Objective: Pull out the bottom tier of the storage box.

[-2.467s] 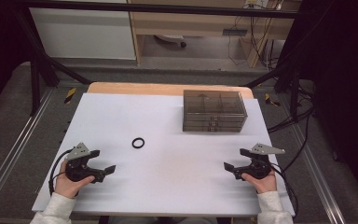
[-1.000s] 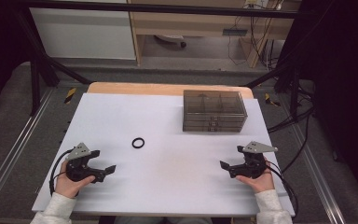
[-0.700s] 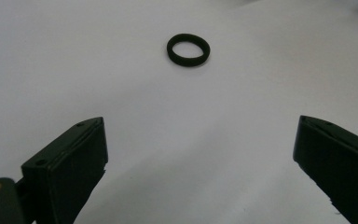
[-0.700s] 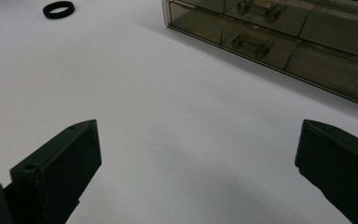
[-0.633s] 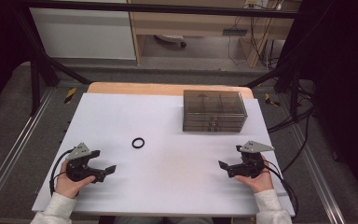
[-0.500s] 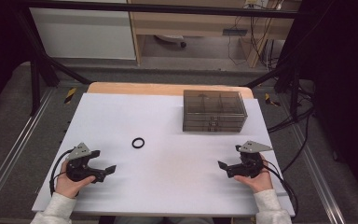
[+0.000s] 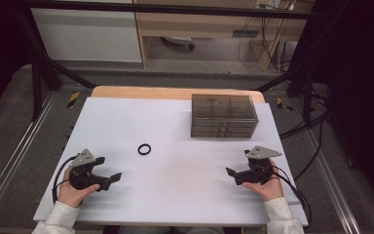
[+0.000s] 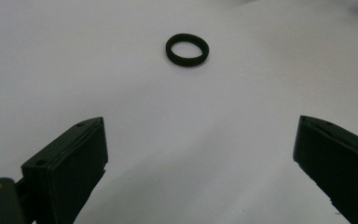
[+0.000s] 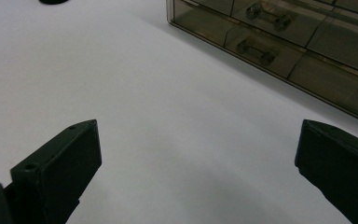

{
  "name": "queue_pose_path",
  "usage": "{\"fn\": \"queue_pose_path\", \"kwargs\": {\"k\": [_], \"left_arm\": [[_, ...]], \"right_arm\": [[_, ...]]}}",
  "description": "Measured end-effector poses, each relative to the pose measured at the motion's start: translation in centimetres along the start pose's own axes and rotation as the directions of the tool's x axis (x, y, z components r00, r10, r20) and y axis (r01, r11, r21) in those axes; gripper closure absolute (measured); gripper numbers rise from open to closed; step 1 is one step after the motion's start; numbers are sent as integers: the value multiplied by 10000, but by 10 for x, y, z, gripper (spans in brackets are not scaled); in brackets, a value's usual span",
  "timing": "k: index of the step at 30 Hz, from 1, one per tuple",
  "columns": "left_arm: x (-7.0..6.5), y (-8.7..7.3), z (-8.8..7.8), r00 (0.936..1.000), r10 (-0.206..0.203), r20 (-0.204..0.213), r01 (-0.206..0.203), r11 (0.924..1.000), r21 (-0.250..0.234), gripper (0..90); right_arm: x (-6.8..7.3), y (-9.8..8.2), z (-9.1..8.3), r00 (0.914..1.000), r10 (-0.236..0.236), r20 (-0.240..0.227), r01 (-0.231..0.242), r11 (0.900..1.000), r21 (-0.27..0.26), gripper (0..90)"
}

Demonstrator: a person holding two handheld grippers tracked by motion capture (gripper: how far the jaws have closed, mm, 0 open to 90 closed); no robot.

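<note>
The black ring (image 8: 187, 50) lies flat at twelve o'clock from the wide-open, empty left claw (image 8: 200, 158); probably light and thin-walled, so pinch across its rim. The right claw (image 9: 200, 161) gapes empty too.

From where I stand, the left gripper (image 8: 205, 154) has both jaws cut off by the bottom edge of its own view, the right-hand one by the side edge too. The right gripper (image 9: 200, 158) shows the same clipped jaws. The drawer box (image 9: 279, 42) runs off the top and right edges there, so its full height stays unseen, and what lies inside its smoky drawers cannot be made out. The black ring (image 9: 52, 1) is sliced by the top edge.
</note>
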State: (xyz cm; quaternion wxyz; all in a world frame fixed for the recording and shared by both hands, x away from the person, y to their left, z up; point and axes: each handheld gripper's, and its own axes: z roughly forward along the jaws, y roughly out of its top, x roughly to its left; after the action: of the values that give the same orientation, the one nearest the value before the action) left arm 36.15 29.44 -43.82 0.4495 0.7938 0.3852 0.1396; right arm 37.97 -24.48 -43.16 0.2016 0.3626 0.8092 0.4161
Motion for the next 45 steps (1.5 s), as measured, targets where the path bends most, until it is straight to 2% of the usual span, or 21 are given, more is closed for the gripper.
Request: {"fn": "queue_pose_path", "kwargs": {"k": [15, 29, 41, 45], "left_arm": [[0, 0, 1, 10000, -20, -41, 21, 10000, 54, 27], [0, 0, 1, 10000, 0, -58, 1, 10000, 77, 28], [0, 0, 1, 10000, -4, -86, 5, 10000, 66, 30], [0, 0, 1, 10000, 3, -93, -3, 10000, 74, 30]], "right_arm": [[4, 8, 2, 9983, -548, 202, 546, 9984, 132, 10], [8, 14, 8, 9916, -1252, 321, 1235, 9911, 494, 13], [13, 22, 13, 9794, -1958, 497, 1916, 9784, 780, 13], [14, 24, 15, 9711, -2310, 593, 2254, 9702, 890, 15]]}}
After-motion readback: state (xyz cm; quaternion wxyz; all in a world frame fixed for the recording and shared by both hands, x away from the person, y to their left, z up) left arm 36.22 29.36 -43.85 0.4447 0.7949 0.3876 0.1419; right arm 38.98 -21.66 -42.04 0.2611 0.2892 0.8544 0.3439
